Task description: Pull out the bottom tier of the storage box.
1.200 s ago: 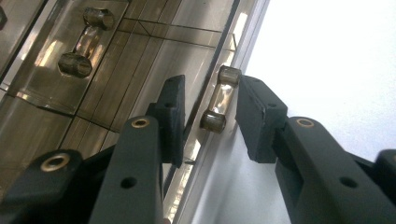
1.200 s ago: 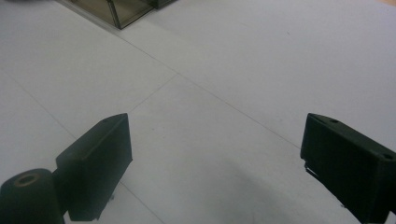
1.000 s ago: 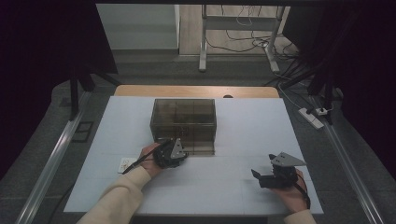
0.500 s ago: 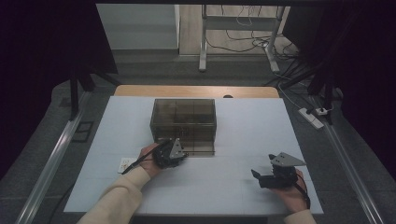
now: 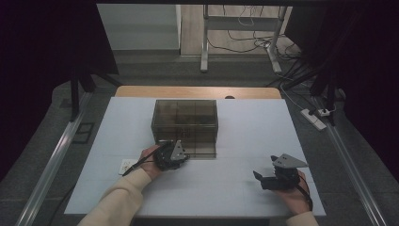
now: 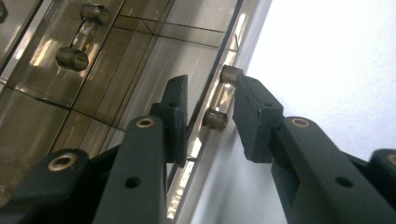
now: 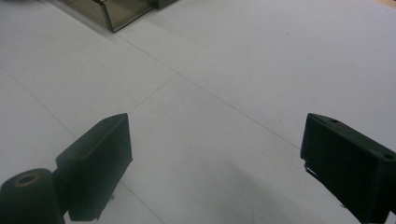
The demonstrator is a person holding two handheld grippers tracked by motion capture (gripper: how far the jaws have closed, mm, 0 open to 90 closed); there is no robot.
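Two jaws of the left gripper (image 6: 210,116) stand either side of a small smoky handle (image 6: 218,103) on the front of the tinted drawer box (image 5: 184,123), which sits mid-table; the right-hand pad looks to touch the handle, the other stands a little off. The right gripper (image 5: 263,178) rests on the white table (image 5: 244,132), well apart, jaws spread wide and empty.

High view overlooking table (image 5: 235,188), claw cameras close, sharing the drawer box (image 5: 185,126)
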